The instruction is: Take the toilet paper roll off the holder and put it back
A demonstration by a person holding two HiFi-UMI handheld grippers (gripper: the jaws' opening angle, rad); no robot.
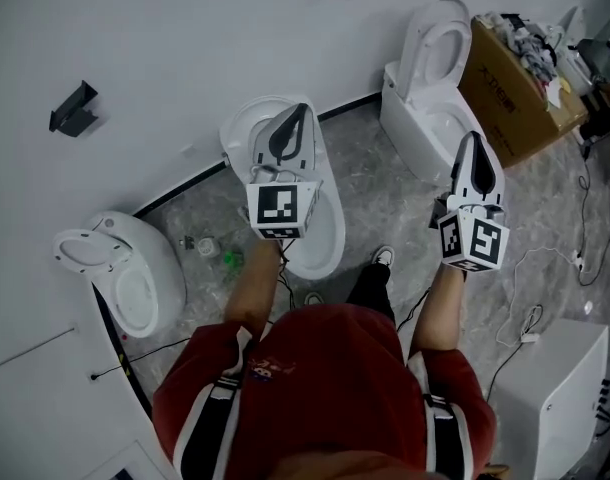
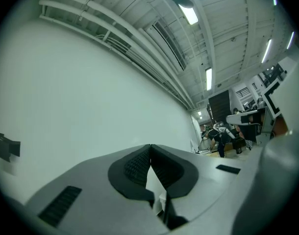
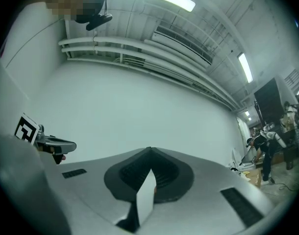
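No toilet paper roll shows in any view. A small black holder [image 1: 73, 108] is fixed to the white wall at the left; it also shows at the edge of the left gripper view as the holder [image 2: 5, 148], with nothing on it. My left gripper [image 1: 297, 113] is raised toward the wall, well right of the holder, its jaws shut and empty [image 2: 150, 148]. My right gripper [image 1: 472, 140] is held up further right, jaws closed tip to tip with nothing between them [image 3: 149, 151]. The left gripper [image 3: 46, 143] also shows in the right gripper view.
A white toilet [image 1: 325, 228] stands below the left gripper and another [image 1: 430, 78] at the back right beside a cardboard box [image 1: 510, 93]. A third white fixture [image 1: 125, 268] sits at the left. A white cabinet [image 1: 555, 398] and cables [image 1: 545, 268] lie at the right.
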